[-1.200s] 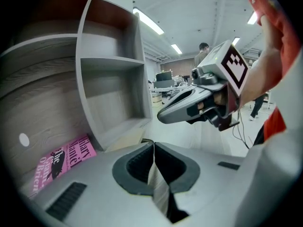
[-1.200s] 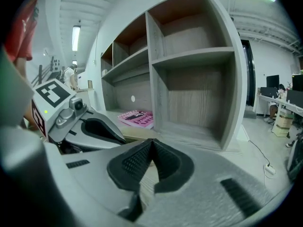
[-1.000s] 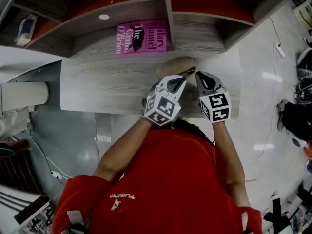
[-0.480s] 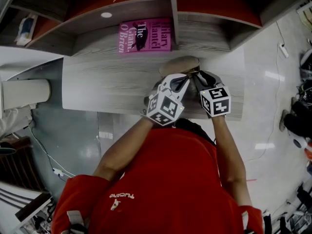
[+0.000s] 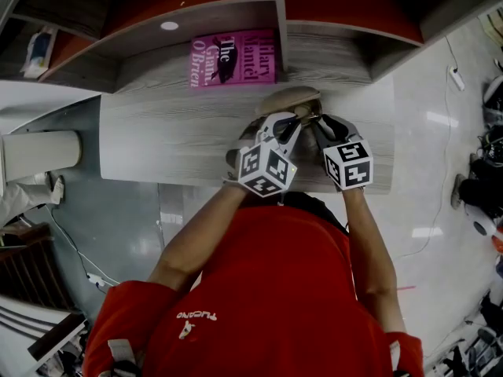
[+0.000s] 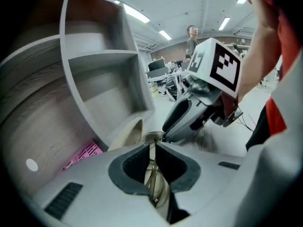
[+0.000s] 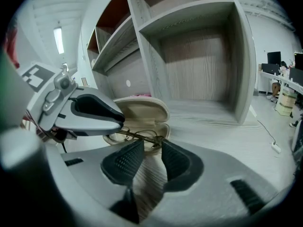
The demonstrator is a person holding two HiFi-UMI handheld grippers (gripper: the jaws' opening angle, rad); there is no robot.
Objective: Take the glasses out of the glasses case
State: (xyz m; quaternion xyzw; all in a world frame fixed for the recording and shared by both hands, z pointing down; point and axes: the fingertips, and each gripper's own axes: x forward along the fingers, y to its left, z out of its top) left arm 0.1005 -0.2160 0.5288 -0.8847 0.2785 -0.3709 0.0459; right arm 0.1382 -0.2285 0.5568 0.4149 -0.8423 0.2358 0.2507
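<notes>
A beige glasses case [image 5: 287,99] lies open on the grey wooden desk [image 5: 173,132], lid [image 7: 142,110] raised. Thin metal-framed glasses [image 7: 137,136] lie across its lower half. My left gripper [image 5: 292,120] reaches in from the case's near side and is shut on the glasses [image 6: 152,174], the wire frame pinched between its pads. My right gripper [image 7: 152,148] is open at the case's right end. The glasses' near end sits just ahead of its fingertips, not pressed by the pads. In the head view the two grippers nearly meet over the case.
A pink book [image 5: 232,57] lies on the desk behind the case, under the shelf unit [image 5: 275,6]. Shelf compartments [image 7: 199,56] rise right behind the case. The desk's front edge runs just under the grippers, next to the person's red shirt [image 5: 267,289].
My right gripper has come in from the right to the case's end, and its jaws have opened. The left gripper has rolled a little while staying at the case.
</notes>
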